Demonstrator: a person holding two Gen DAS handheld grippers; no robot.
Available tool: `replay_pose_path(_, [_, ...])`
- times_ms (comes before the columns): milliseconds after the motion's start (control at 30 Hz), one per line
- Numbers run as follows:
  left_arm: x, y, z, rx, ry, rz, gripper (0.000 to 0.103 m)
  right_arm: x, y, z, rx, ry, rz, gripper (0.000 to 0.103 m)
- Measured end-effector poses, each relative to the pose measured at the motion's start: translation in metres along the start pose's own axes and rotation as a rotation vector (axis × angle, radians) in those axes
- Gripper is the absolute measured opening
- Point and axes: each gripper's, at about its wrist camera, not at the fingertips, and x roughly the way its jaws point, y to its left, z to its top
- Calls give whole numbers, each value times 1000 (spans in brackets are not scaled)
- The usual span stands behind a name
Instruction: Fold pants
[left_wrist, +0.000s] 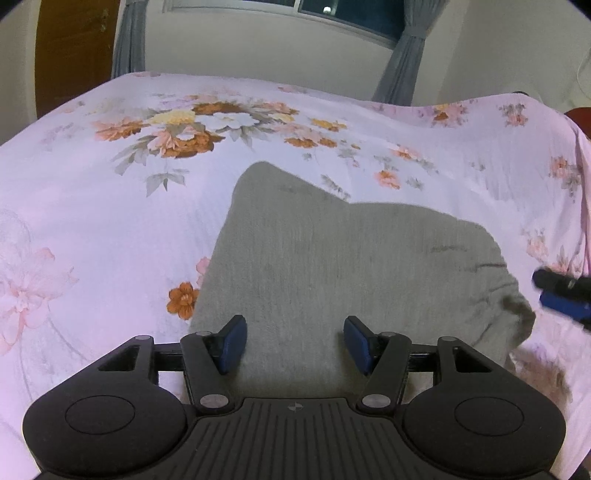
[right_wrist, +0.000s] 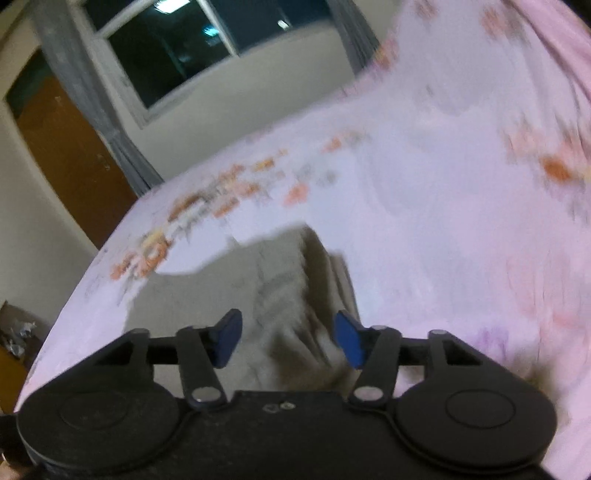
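Grey pants (left_wrist: 332, 266) lie flat on a pink floral bedsheet (left_wrist: 110, 221), in a broad patch with a bunched, wrinkled edge at the right. My left gripper (left_wrist: 295, 343) is open and empty just above the pants' near part. My right gripper (right_wrist: 286, 341) is open and empty over the creased edge of the pants (right_wrist: 280, 280); this view is motion-blurred. The right gripper's fingertips (left_wrist: 561, 295) also show at the right edge of the left wrist view, beside the bunched edge.
The bed fills most of both views. Beyond its far edge are a wall, a window (left_wrist: 351, 14) with grey curtains (left_wrist: 402, 66), and a brown door (left_wrist: 70, 48) at the left. A red object (left_wrist: 580, 118) sits past the bed's right side.
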Motion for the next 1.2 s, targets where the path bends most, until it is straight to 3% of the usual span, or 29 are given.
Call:
replay_pose_path(167, [8,-2,3,1,25,1,59,23,32,2,-143,54,37,47])
replay_pose_path(333, [13,-5,-7,43,49,-3,59,42,16,-30,-184,160,-21,43])
replay_pose_path(400, [13,-8,-10,60,48,-6,59,41,9,-36,-201,160,-25,36])
replay_pose_path(467, [12,-9,-10,67,46,-1,59,41,7,-33,-177,163,-13,35])
replay_pose_path(733, [11,-17,7,69,47,-12,59,33,23,-9,-156,116,48,44])
replay_pose_path(1200, [78,-40,54,119,90,-10,59,102,32,24,-185,149,17,43])
